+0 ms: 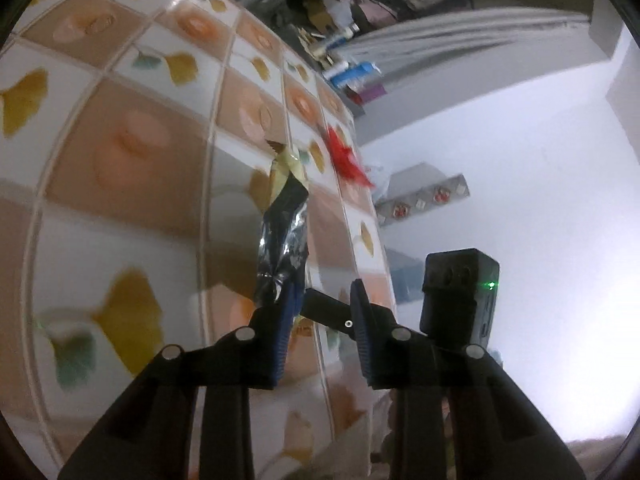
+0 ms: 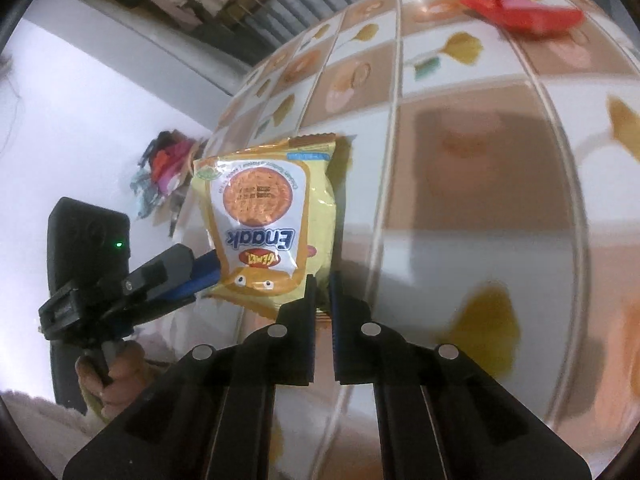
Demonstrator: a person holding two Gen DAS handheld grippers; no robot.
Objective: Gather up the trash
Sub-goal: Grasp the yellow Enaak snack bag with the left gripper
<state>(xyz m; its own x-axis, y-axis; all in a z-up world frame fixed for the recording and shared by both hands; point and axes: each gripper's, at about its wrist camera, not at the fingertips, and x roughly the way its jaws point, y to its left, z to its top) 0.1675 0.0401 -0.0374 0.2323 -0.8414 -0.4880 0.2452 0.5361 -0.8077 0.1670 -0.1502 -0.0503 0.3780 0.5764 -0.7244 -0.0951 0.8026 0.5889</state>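
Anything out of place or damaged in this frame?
A red wrapper lies loose on the tiled table, and a heap of mixed litter sits beyond its edge. The yellow snack packet in the right gripper is held upside down, pinched by one edge.

Both fisheye views bend hard at their dark round edges, curving the glossy ginkgo-leaf patterned tiled table point(image 1: 132, 152) into a dome. The plain white floor point(image 1: 520, 220) is blown out bright. Glare streaks the far tiles, motion blur softens the near ones, and a soft rectangular shadow point(image 2: 480, 168) lies right
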